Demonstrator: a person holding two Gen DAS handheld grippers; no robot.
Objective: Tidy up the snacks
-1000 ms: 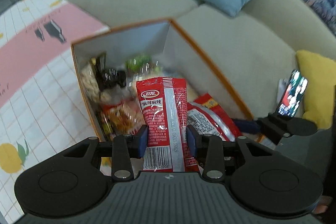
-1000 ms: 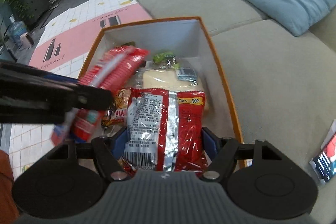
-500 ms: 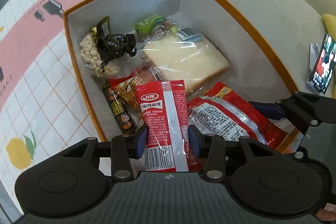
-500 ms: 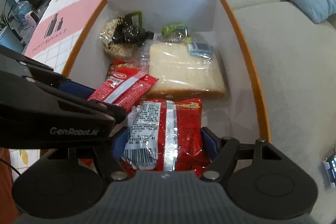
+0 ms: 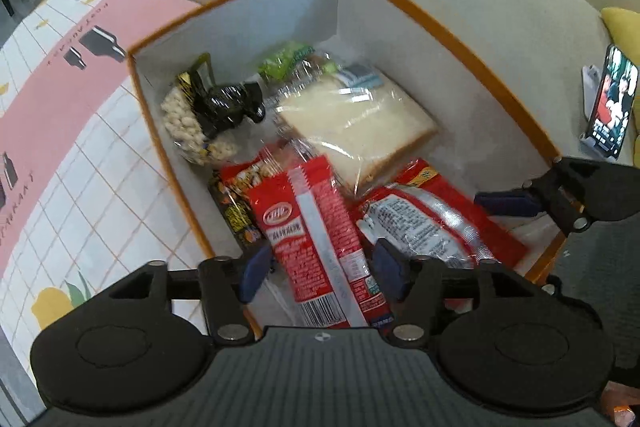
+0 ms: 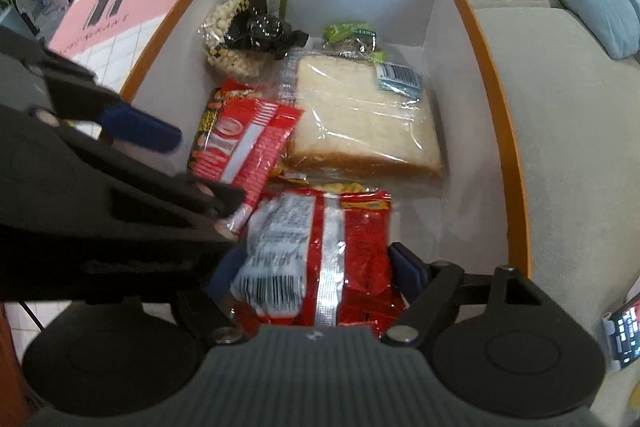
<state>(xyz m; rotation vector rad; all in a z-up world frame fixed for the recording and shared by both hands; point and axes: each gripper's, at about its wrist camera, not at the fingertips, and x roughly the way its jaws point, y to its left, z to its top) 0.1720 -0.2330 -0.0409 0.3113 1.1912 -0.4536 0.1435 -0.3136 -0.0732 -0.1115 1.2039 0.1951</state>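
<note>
Both snack packets are being released into the orange-rimmed white cardboard box (image 6: 516,155). The left gripper (image 5: 320,267) has just spread clear of its narrow red foil packet (image 5: 320,239). The right gripper (image 6: 316,275), also just widened, probably no longer pinches the wide red-and-silver packet (image 6: 320,251); its left pad is hidden. Next, both should lift straight out.

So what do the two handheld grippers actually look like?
Both match: the left gripper and right gripper have matte black frames, a ribbed grey front plate, round black side discs, silver pivot screws and blue finger pads. No cables or sleeves are visible.
</note>
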